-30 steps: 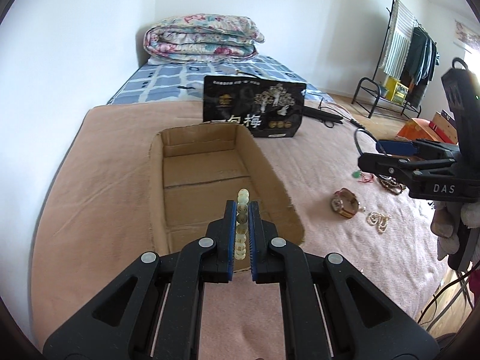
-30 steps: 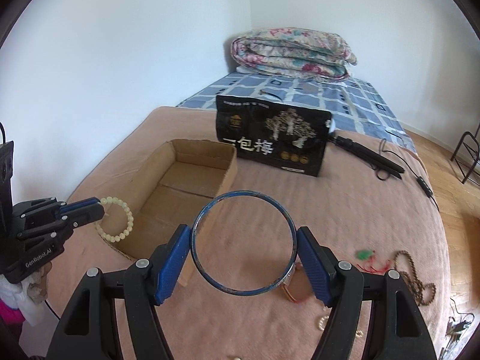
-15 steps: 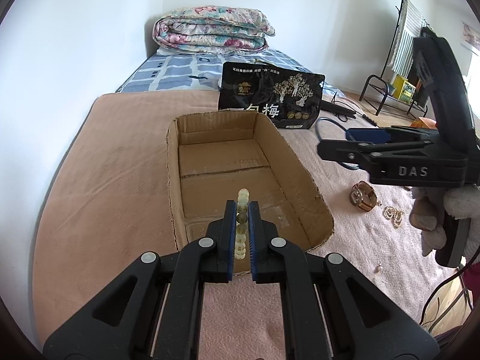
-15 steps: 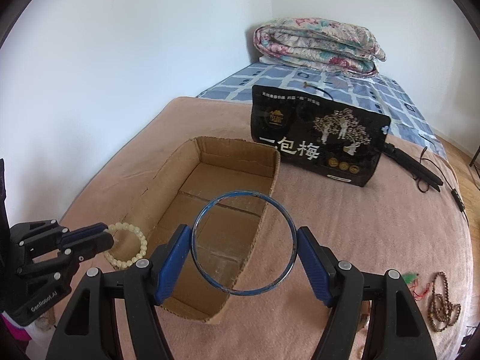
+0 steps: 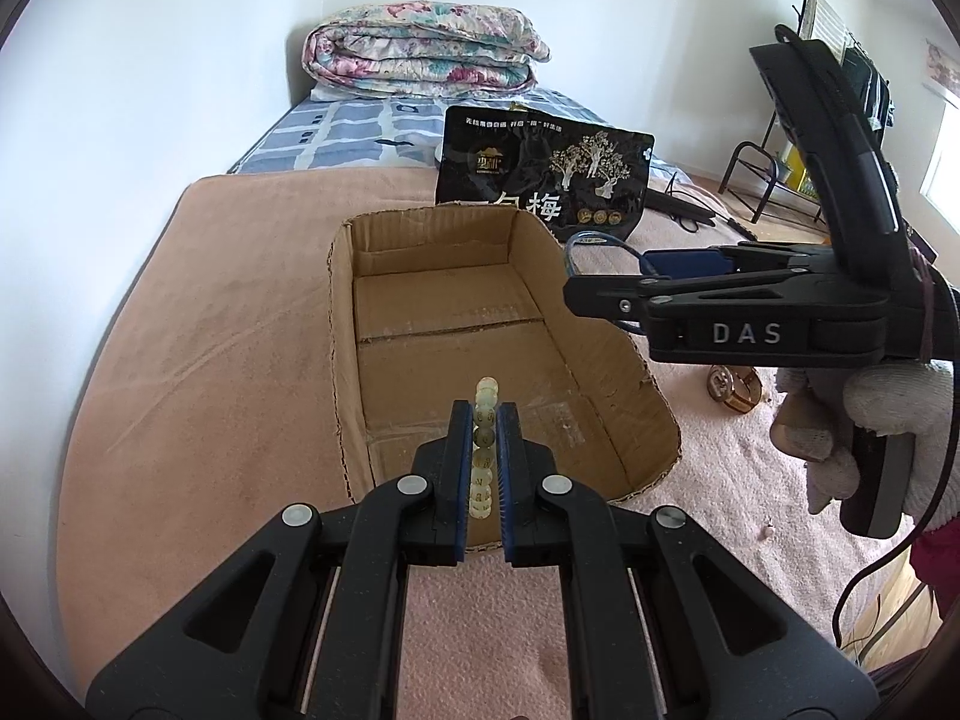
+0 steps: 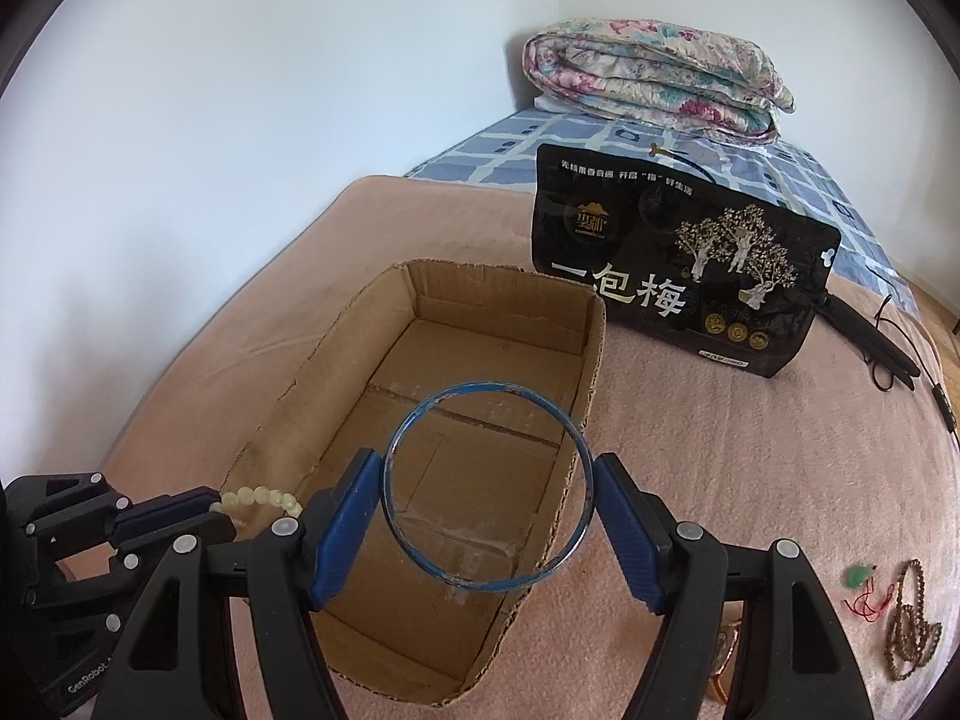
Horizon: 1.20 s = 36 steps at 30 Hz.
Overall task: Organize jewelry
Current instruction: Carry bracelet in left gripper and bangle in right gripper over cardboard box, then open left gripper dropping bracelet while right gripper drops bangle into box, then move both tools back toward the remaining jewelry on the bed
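An open cardboard box (image 5: pixel 342 324) (image 6: pixel 594 348) lies on the pink blanket, with nothing inside it. My left gripper (image 5: pixel 483 444) is shut on a pale bead bracelet (image 5: pixel 485 414), held edge-on over the box's near end. In the right wrist view the same bracelet (image 6: pixel 258 495) sticks out of the left gripper (image 6: pixel 210 510) at the lower left. My right gripper (image 6: pixel 487 510) is shut on a thin blue bangle (image 6: pixel 420 414), its blue pads pressing both sides, above the box's right wall. The bangle (image 5: pixel 585 237) shows beyond the right gripper (image 5: pixel 600 294) in the left wrist view.
A black snack bag (image 6: pixel 678 264) stands behind the box. A brown bead necklace (image 6: pixel 909 618) and a green pendant on red cord (image 6: pixel 858 576) lie on the blanket at right, a gold watch (image 5: pixel 732 387) too. A folded quilt (image 5: pixel 420 48) sits at the bed's head.
My right gripper carried the blue bangle leftward until it hangs over the box. The left gripper with the bead bracelet came slightly lower over the box's near end.
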Each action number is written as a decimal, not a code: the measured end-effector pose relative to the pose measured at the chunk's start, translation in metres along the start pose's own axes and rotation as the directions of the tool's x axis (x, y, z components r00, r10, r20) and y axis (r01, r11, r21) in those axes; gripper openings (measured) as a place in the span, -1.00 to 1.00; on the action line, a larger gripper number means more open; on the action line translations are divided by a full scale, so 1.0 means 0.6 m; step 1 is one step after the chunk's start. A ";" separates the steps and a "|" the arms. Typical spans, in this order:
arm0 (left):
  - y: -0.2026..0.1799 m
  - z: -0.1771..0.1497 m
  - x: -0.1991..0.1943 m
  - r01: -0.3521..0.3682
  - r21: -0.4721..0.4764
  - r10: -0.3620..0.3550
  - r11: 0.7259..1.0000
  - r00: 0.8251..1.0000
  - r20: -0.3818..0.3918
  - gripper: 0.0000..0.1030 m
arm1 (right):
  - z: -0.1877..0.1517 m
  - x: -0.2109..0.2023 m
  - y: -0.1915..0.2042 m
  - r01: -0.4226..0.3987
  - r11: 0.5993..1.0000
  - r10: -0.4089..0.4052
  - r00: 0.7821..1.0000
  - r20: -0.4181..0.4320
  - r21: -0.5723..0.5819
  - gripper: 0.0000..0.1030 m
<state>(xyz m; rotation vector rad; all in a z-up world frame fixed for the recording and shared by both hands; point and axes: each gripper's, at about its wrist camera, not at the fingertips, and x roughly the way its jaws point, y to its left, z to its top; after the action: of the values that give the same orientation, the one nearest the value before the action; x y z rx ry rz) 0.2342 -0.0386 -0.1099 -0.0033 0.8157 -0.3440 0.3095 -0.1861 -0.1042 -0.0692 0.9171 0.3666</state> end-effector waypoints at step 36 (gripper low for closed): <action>-0.067 -0.001 -0.086 -0.048 0.060 0.042 0.997 0.994 0.098 -0.16 | -0.027 -0.122 -0.015 0.050 0.999 -0.052 0.993 0.110 0.013 0.64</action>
<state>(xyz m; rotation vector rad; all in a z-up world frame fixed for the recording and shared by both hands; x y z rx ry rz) 0.1888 -0.0611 -0.0683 0.0566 0.7074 -0.3241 0.2600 -0.2186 -0.0572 -0.0623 0.8067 0.3151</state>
